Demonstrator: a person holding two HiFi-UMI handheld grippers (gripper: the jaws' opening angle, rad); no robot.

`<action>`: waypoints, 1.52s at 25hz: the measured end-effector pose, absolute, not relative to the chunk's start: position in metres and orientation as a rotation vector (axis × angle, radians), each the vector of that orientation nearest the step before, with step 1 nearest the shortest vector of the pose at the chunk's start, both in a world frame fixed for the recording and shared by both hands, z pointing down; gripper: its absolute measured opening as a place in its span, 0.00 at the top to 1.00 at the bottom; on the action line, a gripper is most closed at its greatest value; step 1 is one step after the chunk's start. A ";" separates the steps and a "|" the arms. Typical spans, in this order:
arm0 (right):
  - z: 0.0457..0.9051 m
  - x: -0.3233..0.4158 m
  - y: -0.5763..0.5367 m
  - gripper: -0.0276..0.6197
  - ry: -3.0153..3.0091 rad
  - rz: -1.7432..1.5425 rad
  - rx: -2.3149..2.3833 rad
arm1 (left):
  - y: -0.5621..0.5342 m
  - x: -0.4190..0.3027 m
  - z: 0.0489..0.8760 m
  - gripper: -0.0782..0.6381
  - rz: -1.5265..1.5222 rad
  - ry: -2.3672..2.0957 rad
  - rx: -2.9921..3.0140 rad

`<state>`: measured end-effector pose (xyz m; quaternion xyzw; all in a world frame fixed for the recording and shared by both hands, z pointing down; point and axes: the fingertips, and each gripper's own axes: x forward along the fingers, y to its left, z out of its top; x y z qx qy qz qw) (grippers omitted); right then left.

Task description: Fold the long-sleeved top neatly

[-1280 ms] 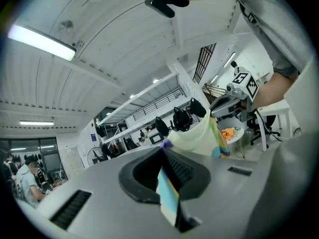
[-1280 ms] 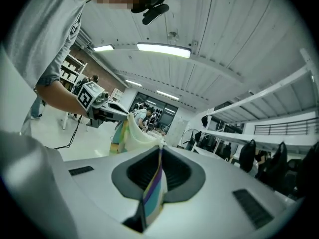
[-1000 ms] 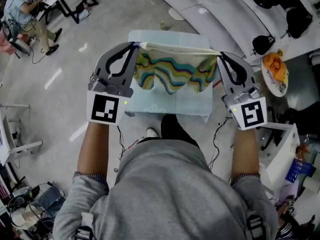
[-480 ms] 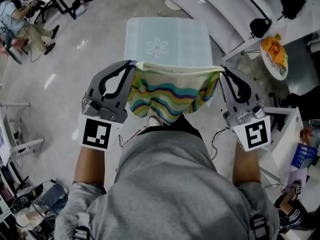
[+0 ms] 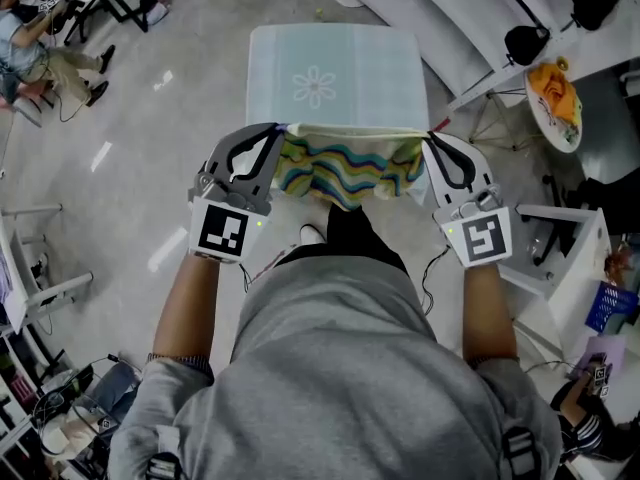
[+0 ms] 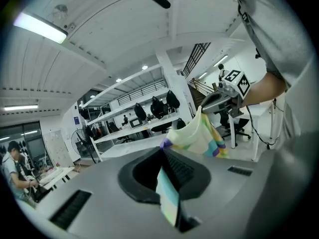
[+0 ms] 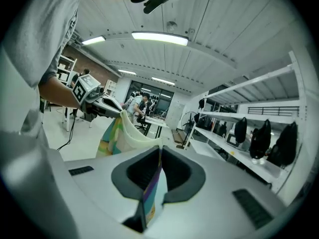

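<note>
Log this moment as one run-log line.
left gripper: shut on top | right gripper: shut on top | top: slung between both, by near edge of table

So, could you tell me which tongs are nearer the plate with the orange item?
The right tongs: the plate lies on their side of the striped top, and the left tongs grip its opposite edge.

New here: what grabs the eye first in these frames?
A wavy-striped top hangs stretched between the left gripper and right gripper, both shut on its upper edge, mid-frame in the head view. Just beyond it stands a pale blue table with a flower print.
</note>
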<state>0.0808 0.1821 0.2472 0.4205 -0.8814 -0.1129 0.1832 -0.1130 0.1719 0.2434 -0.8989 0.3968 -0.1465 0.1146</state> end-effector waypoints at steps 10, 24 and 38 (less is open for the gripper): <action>0.297 0.101 0.087 0.91 -2.448 -0.188 1.167 | 0.072 -0.095 0.293 0.85 -0.549 1.181 -2.667; 0.420 0.121 -0.095 0.91 -2.368 0.060 0.986 | -0.103 -0.076 0.422 0.85 -0.787 1.297 -2.809; 0.587 0.121 -0.228 0.91 -2.264 0.218 0.846 | -0.227 -0.075 0.590 0.85 -1.076 1.413 -2.882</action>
